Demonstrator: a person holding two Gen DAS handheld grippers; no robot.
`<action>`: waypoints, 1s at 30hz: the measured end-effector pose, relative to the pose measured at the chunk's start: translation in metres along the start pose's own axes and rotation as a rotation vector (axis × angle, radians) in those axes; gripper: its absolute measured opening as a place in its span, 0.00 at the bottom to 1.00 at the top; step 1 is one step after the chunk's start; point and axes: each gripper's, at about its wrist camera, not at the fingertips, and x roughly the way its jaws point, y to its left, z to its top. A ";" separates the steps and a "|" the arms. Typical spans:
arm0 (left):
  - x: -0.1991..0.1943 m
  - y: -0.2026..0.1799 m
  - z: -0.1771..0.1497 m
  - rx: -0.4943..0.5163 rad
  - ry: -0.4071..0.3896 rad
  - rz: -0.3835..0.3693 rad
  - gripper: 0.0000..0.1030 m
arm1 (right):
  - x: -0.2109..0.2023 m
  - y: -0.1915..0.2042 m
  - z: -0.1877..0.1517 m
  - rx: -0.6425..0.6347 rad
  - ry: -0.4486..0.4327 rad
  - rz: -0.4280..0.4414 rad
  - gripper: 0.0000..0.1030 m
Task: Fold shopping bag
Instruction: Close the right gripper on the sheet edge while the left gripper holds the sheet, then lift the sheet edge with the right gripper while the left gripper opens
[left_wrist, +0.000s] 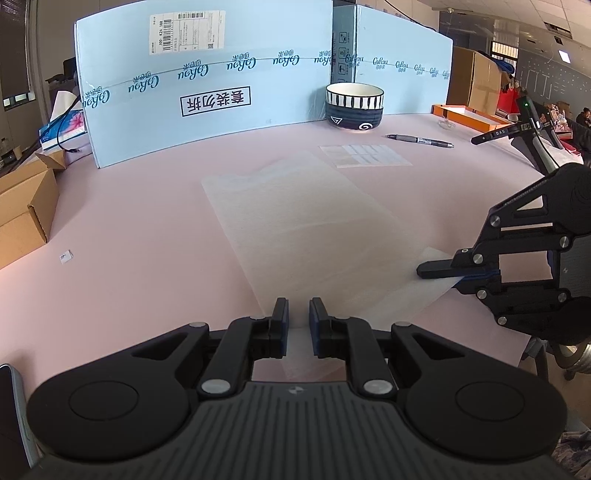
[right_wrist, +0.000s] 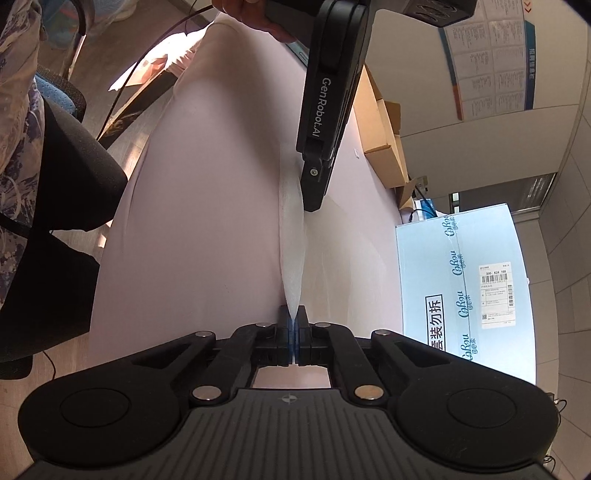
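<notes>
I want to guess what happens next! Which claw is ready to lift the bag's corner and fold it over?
Probably the right claw. Its pads are pinched shut on the corner of the shopping bag. The left claw shows a gap between its pads, with the bag's near edge between them, so its grip is unclear.

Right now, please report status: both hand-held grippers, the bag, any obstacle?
Right hand-held gripper shut on shopping bag corner. Left hand-held gripper slightly apart around bag's near edge, grip unclear. Bag flat, unfolded. Bowl, pen beyond it, clear.
</notes>
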 end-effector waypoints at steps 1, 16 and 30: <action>0.000 0.001 0.000 -0.005 -0.001 -0.003 0.12 | 0.000 0.000 0.000 0.012 -0.003 0.001 0.03; -0.043 -0.014 -0.001 0.208 -0.158 0.038 0.57 | 0.000 -0.007 -0.006 0.094 -0.039 0.020 0.03; -0.046 -0.043 -0.015 0.394 -0.142 0.003 0.71 | 0.000 -0.016 -0.010 0.133 -0.053 0.068 0.03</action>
